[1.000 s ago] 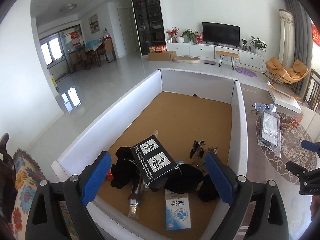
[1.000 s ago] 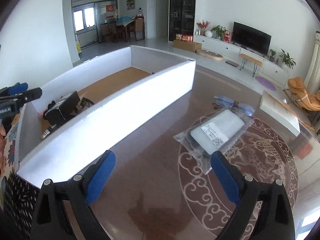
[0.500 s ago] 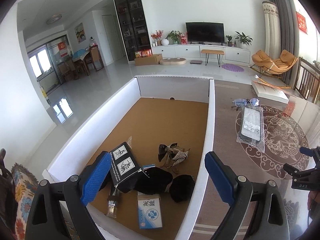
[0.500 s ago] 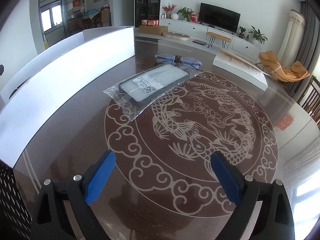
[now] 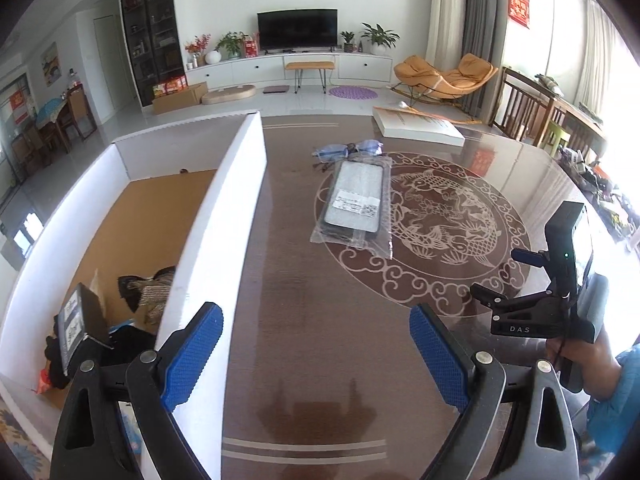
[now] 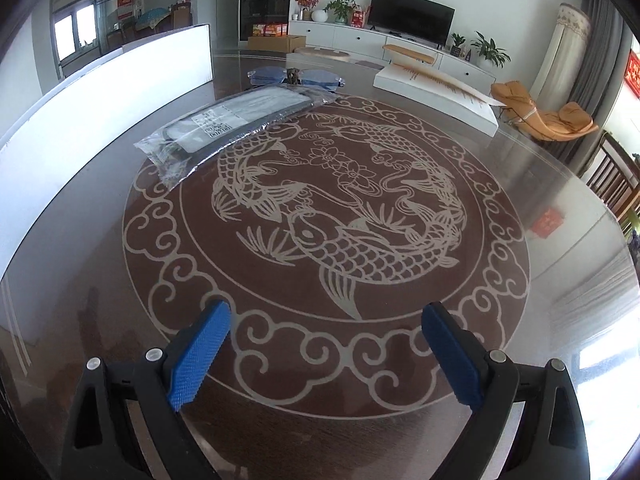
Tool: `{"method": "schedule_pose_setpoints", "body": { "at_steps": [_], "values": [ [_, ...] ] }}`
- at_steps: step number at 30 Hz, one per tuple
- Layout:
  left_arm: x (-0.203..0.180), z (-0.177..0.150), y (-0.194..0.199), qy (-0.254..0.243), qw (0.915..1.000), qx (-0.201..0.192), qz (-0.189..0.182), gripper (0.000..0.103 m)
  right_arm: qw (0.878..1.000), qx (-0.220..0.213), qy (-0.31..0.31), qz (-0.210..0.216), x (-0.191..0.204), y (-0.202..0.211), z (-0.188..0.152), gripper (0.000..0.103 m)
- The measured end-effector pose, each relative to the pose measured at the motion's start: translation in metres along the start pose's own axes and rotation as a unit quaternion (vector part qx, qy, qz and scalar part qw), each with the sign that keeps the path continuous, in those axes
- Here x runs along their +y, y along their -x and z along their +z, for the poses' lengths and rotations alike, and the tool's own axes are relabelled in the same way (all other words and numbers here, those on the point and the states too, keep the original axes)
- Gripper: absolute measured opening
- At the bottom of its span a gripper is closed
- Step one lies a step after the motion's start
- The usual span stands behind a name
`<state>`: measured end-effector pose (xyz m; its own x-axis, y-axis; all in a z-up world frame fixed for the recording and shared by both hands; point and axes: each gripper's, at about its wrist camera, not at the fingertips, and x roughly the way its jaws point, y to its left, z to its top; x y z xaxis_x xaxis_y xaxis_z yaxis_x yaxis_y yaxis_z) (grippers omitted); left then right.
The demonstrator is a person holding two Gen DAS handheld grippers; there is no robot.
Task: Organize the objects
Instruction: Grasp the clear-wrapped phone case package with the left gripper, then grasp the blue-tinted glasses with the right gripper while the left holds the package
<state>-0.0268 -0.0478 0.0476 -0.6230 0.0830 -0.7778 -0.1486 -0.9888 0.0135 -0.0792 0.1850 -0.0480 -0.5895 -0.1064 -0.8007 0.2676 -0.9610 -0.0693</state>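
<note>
A phone case in a clear plastic bag (image 5: 354, 204) lies flat on the round brown table (image 5: 320, 340), with blue-lensed glasses (image 5: 347, 149) just beyond it. Both also show in the right wrist view: the bag (image 6: 236, 124) and the glasses (image 6: 296, 77). A white-walled cardboard box (image 5: 224, 216) at the left holds a black booklet (image 5: 82, 322), dark fabric items and a bow clip (image 5: 146, 288). My left gripper (image 5: 316, 352) is open and empty over the table beside the box wall. My right gripper (image 6: 326, 354) is open and empty, low over the carp pattern.
A flat white box (image 5: 418, 126) lies at the table's far edge, also in the right wrist view (image 6: 436, 90). The right gripper's body (image 5: 556, 292) and the hand holding it are at the right of the left wrist view. Wooden chairs (image 5: 520, 108) stand beyond the table.
My left gripper has swung right, from over the box to over the table. My right gripper has turned right and dropped lower towards the tabletop. Both stay open.
</note>
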Motion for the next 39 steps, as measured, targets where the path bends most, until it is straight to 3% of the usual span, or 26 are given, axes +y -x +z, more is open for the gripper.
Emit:
{"method": "schedule_pose_setpoints", "body": {
  "at_steps": [7,10,12,17,19,20,24,25,26,27,36,39],
  "values": [
    [-0.027,0.053,-0.106,-0.064,0.9946,0.081,-0.018,0.095,0.999,0.012,-0.035,0.011,-0.01,-0.006,0.001,0.103],
    [-0.034,0.074,-0.152,-0.085,0.9905,0.108,-0.008,0.095,0.999,0.012,-0.035,0.012,-0.009,-0.005,0.001,0.103],
    [-0.034,0.089,-0.176,-0.077,0.9904,0.114,-0.01,0.095,0.999,0.012,-0.035,0.011,-0.009,-0.005,0.001,0.103],
    [-0.036,0.117,-0.217,-0.038,0.989,0.129,-0.062,0.095,0.999,0.012,-0.035,0.011,-0.009,-0.005,0.001,0.103],
    [-0.042,0.12,-0.232,-0.04,0.9885,0.137,-0.049,0.095,0.999,0.012,-0.035,0.011,-0.009,-0.005,0.001,0.103],
    [-0.045,0.121,-0.235,-0.05,0.9898,0.13,-0.029,0.103,0.999,0.011,-0.035,0.011,-0.009,-0.005,0.001,0.103],
    [-0.041,0.122,-0.235,-0.036,0.9927,0.108,-0.04,0.101,0.999,0.011,-0.035,0.011,-0.009,-0.005,0.001,0.103],
    [-0.038,0.118,-0.231,-0.034,0.9944,0.094,-0.034,0.093,0.999,0.011,-0.035,0.011,-0.009,-0.005,0.001,0.103],
    [-0.036,0.115,-0.225,-0.033,0.9956,0.082,-0.029,0.078,0.999,0.012,-0.035,0.011,-0.009,-0.005,0.001,0.103],
    [-0.034,0.11,-0.22,-0.027,0.996,0.08,-0.03,0.076,0.999,0.012,-0.035,0.011,-0.009,-0.005,0.001,0.103],
    [-0.017,-0.004,-0.132,0.01,0.9987,0.05,0.004,0.079,0.999,0.012,-0.035,0.01,-0.009,-0.005,0.001,0.103],
    [-0.007,-0.023,-0.119,0.026,0.9989,0.034,0.017,0.081,0.999,0.012,-0.035,0.01,-0.008,-0.005,0.001,0.103]
  ]
}}
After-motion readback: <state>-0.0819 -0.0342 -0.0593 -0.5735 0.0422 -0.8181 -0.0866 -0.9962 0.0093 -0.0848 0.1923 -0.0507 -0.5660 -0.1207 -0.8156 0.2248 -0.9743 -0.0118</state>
